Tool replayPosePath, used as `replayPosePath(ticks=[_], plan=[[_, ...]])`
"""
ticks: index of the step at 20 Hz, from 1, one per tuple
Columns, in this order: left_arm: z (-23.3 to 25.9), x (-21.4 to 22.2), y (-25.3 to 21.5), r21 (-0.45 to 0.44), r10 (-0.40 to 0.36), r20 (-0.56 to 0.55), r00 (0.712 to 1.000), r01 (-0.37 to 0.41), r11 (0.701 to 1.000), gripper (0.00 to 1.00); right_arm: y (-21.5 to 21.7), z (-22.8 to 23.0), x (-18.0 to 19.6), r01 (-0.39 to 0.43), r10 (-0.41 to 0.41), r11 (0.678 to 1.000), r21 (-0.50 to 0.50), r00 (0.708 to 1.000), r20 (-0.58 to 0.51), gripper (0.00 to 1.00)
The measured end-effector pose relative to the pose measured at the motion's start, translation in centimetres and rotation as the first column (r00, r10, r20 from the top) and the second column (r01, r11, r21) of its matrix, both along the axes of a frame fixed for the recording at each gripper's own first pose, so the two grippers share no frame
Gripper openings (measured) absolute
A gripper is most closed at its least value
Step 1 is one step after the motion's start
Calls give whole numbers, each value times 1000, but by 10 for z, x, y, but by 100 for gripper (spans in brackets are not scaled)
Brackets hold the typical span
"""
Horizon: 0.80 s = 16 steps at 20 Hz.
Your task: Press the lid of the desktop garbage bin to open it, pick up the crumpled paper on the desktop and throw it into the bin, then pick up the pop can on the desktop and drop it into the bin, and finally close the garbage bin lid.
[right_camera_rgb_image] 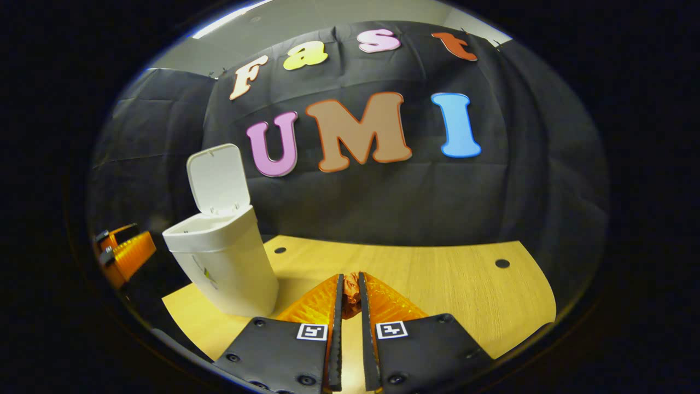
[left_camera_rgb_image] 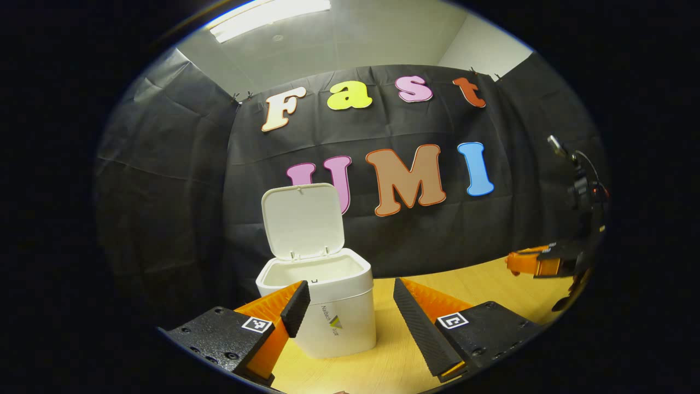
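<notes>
A garbage bin [left_camera_rgb_image: 322, 306] stands on a wooden table [left_camera_rgb_image: 481, 284], its lid [left_camera_rgb_image: 302, 220] raised upright at the back edge, in front of the booth's cloth wall. In the left gripper view, the left gripper [left_camera_rgb_image: 350, 314] sits just before the bin, one finger overlapping the bin's front left corner. The right gripper [left_camera_rgb_image: 538, 264] hangs well to the right of the bin. In the right gripper view, the bin [right_camera_rgb_image: 227, 262] stands to the left and the right gripper [right_camera_rgb_image: 350, 298] is over the table [right_camera_rgb_image: 465, 295].
</notes>
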<state>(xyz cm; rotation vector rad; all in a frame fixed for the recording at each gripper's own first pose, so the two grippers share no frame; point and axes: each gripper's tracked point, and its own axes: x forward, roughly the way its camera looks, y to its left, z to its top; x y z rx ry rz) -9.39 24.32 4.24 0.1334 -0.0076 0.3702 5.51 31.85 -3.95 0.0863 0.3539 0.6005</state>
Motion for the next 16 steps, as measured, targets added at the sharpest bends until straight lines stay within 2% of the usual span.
replayPosePath(ticks=[4, 8, 16], plan=[[-2, -8, 28, -11, 37, 4, 999, -37, 999, 93, 54, 57, 0, -87, 82, 995, 42, 989, 119, 18], [-5, -18, 59, -20, 69, 0, 998, -69, 997, 93, 112, 89, -11, -174, 162, 984, 48, 968, 191, 17], [-7, -53, 121, -2, 156, -7, 988, -156, 988, 94, 219, 91, -19, -289, 276, 957, 37, 941, 196, 17]])
